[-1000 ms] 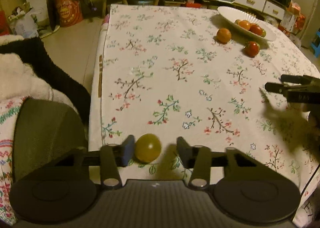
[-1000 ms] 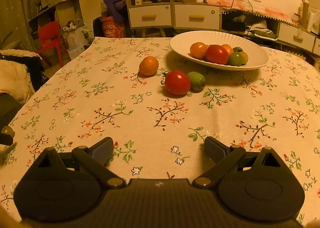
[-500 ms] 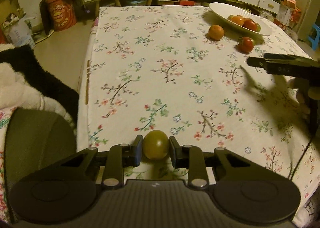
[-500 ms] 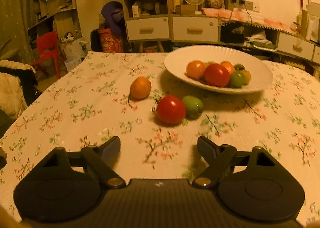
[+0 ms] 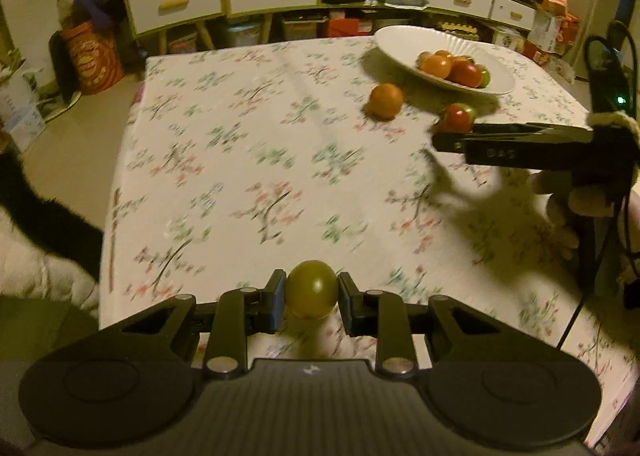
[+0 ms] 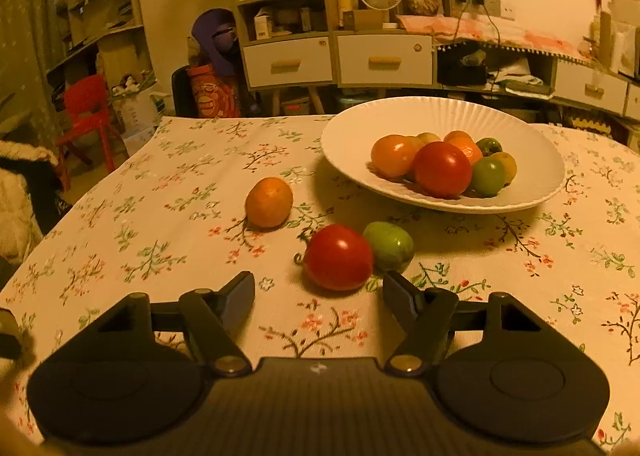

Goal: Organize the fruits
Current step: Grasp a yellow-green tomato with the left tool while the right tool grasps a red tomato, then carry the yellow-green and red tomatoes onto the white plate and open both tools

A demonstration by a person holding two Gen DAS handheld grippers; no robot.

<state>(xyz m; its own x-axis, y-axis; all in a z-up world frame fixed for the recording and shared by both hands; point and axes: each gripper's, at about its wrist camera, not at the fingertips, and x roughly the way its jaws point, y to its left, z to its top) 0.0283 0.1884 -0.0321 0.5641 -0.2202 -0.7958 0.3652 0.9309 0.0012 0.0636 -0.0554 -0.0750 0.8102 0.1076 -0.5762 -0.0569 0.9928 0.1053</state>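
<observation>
Firmly clamped (left gripper (image 5: 311, 298)): yellow-green fruit (image 5: 311, 288)

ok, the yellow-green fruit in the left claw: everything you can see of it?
The yellow-green fruit is small, round to slightly egg-shaped, with smooth, glossy skin of an olive-yellow tone and a faint highlight on top. No stem or blemish shows. It sits clamped between the two pads of the left claw, one pad on each side, over the near edge of the floral tablecloth.

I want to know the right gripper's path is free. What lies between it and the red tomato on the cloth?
Only bare floral tablecloth separates the right gripper, jaws closing on nothing, from the red tomato, as the right wrist view shows.
</observation>
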